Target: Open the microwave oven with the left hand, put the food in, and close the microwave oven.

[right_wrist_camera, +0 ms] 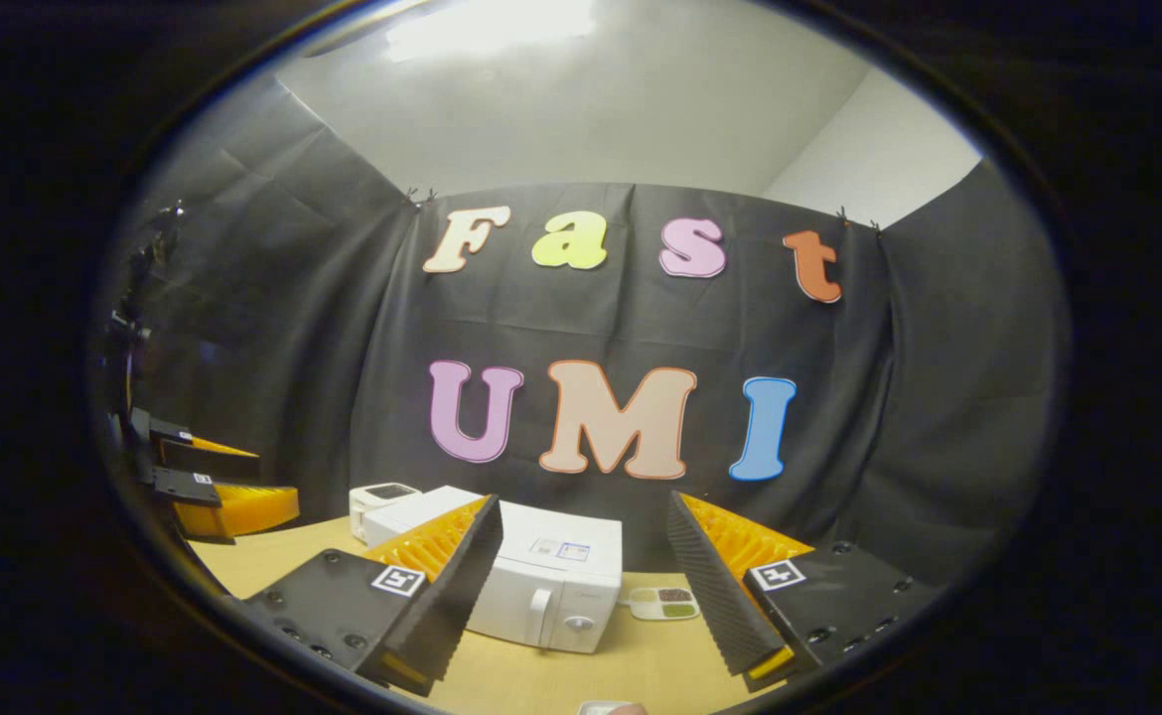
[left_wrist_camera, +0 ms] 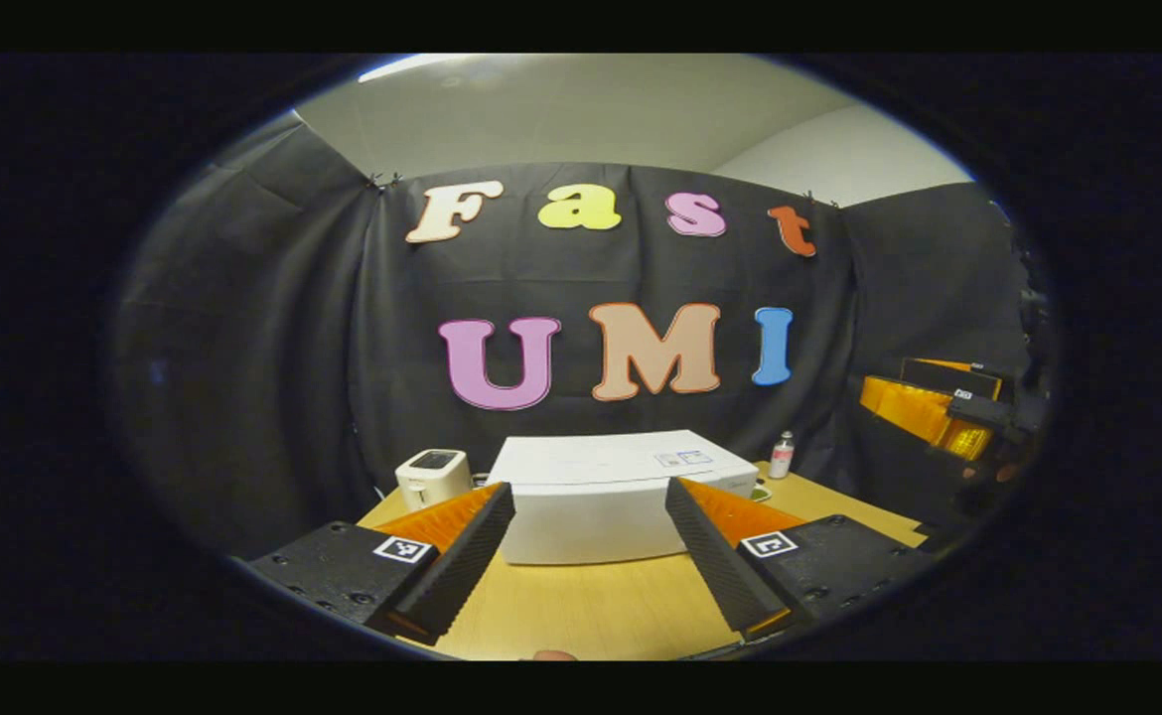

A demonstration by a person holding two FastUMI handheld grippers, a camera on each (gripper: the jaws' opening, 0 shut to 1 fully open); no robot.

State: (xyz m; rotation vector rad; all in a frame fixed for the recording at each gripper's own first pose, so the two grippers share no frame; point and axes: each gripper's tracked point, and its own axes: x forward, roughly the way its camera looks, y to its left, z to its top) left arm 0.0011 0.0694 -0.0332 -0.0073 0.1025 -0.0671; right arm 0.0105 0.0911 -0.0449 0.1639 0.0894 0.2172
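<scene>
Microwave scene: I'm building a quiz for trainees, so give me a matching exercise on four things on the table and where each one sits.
Things:
1. microwave
2. food tray
3. small white appliance
4. bottle

Places:
A. behind the microwave's right end, by the cloth wall
B. middle of the table, door shut
C. left of the microwave, at the back
D. on the table just right of the microwave's front

Pairs: 1-B, 2-D, 3-C, 4-A
</scene>
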